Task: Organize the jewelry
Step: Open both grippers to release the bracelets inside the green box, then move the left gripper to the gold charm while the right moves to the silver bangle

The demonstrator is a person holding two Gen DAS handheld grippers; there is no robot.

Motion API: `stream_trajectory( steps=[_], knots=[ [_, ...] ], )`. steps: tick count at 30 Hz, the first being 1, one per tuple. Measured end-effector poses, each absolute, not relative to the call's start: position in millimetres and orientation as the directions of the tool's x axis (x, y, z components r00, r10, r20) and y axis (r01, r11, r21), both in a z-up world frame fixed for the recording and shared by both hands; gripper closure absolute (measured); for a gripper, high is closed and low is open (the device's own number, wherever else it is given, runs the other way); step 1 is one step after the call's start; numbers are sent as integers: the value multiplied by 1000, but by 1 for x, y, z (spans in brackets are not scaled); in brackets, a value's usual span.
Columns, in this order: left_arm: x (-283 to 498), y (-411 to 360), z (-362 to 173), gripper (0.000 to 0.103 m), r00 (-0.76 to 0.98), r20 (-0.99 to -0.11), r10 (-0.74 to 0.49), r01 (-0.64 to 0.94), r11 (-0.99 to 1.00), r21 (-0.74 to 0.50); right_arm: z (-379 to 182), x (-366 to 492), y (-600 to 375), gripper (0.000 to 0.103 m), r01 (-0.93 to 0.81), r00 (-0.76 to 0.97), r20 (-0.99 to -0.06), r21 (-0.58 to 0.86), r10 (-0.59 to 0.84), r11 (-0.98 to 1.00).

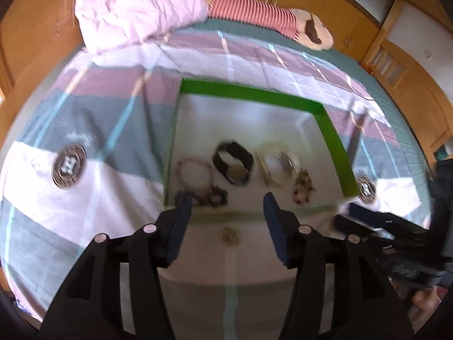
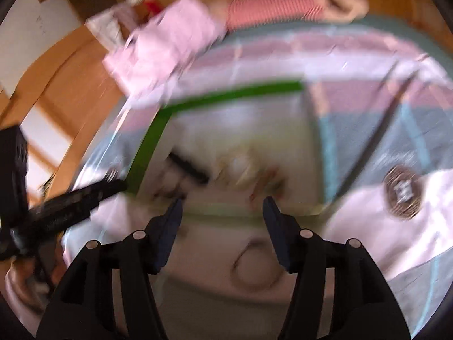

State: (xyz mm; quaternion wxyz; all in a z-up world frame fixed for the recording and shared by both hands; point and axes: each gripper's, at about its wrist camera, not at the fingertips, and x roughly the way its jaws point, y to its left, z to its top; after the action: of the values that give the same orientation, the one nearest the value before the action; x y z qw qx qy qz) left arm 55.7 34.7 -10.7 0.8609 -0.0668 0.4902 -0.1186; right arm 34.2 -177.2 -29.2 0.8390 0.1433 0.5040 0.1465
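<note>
A white tray with a green rim (image 1: 249, 93) lies on a striped bedspread. In it lie a pale beaded bracelet (image 1: 195, 170), a black band (image 1: 232, 163), a gold bangle (image 1: 279, 167) and small dark and amber bead pieces (image 1: 303, 188). My left gripper (image 1: 227, 201) hangs open over the tray's near edge; a small gold round piece (image 1: 231, 236) lies on the cloth below, between its fingers and untouched. The right wrist view is blurred. My right gripper (image 2: 223, 202) is open over the same near edge of the tray (image 2: 226, 94), with a thin pale ring (image 2: 254, 269) on the cloth beneath it.
A folded pink cloth (image 1: 136, 8) and a red-striped soft item (image 1: 254, 12) lie at the bed's far side. Round dark discs (image 1: 68, 166) (image 1: 366, 188) sit on the bedspread left and right of the tray. Wooden furniture (image 1: 31, 34) surrounds the bed.
</note>
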Motion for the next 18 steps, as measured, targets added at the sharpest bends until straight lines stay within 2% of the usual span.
stream_trajectory(
  steps=[3,6,10,12,15,18],
  knots=[
    [51,34,-20,48,434,-848,-303,140,953,-268,-50,34,-171,44,-95,394,-855,329,339,940],
    [50,31,-29,33,403,-866,-295,130,955,-265,-77,42,-173,44,-44,340,-873,356,349,933],
    [50,23,-43,32,337,-890,-308,136,951,-277,-95,51,-171,43,-1,315,-892,342,325,940],
    [51,21,-49,32,308,-897,-316,132,948,-289,-99,51,-166,43,-14,289,-885,378,366,926],
    [52,26,-55,32,290,-903,-316,104,949,-299,-100,48,-153,43,-74,207,-841,496,500,865],
    [54,30,-59,28,279,-908,-312,76,950,-303,-91,42,-146,42,-119,199,-844,484,499,867]
  ],
)
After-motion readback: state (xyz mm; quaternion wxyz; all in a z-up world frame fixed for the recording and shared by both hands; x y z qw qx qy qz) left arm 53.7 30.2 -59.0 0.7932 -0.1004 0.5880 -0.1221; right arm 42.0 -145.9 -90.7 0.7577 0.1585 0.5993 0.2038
